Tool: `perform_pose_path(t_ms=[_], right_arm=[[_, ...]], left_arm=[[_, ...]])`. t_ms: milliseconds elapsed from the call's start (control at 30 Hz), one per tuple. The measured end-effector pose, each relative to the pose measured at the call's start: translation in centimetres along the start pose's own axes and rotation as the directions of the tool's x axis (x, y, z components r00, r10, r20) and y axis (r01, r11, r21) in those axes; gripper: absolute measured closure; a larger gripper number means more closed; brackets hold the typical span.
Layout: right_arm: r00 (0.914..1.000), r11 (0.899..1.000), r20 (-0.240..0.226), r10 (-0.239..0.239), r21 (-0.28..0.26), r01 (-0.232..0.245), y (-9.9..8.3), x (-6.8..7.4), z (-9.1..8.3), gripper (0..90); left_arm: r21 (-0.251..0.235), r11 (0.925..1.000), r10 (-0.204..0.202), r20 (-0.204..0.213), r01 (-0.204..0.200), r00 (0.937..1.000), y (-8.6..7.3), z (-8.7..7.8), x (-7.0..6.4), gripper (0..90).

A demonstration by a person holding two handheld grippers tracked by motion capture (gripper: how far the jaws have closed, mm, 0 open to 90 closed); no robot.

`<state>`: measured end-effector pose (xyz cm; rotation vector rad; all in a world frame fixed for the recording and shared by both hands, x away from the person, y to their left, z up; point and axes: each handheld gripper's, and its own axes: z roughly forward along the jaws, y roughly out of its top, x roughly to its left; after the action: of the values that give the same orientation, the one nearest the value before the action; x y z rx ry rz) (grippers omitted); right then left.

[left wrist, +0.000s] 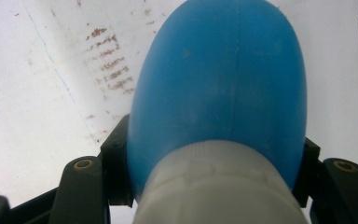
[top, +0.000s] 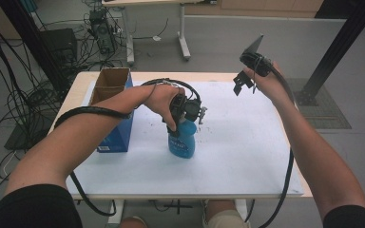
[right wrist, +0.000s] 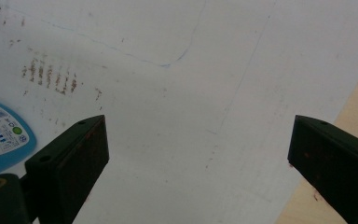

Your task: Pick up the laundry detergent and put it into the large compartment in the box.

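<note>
Blue bottle (top: 182, 141) stands upright mid-table, neck clamped from above by left gripper (top: 186, 110); right gripper (top: 241, 81), jaws spread and empty, hovers far-right.

The left hand-held gripper (top: 186, 113) points down from a bent left arm, jaws clamped on the blue bottle's (top: 182, 140) neck. The right hand-held gripper (top: 241, 81), raised on an outstretched right arm, has jaws spread wide.
</note>
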<state>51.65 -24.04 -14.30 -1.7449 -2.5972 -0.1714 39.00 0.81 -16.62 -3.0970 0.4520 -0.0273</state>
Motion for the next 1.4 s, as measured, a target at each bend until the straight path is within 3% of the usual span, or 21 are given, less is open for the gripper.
perform_pose_path(t_ms=[1400], right_arm=[[1.0000, 1.000, -0.002, -0.005, 0.004, 0.005, 0.19, 0.13, 0.18, 5.3]], left_arm=[[0.004, 0.9999, -0.009, 0.011, 0.009, 0.9999, 0.12, -0.14, 0.10, 37.8]])
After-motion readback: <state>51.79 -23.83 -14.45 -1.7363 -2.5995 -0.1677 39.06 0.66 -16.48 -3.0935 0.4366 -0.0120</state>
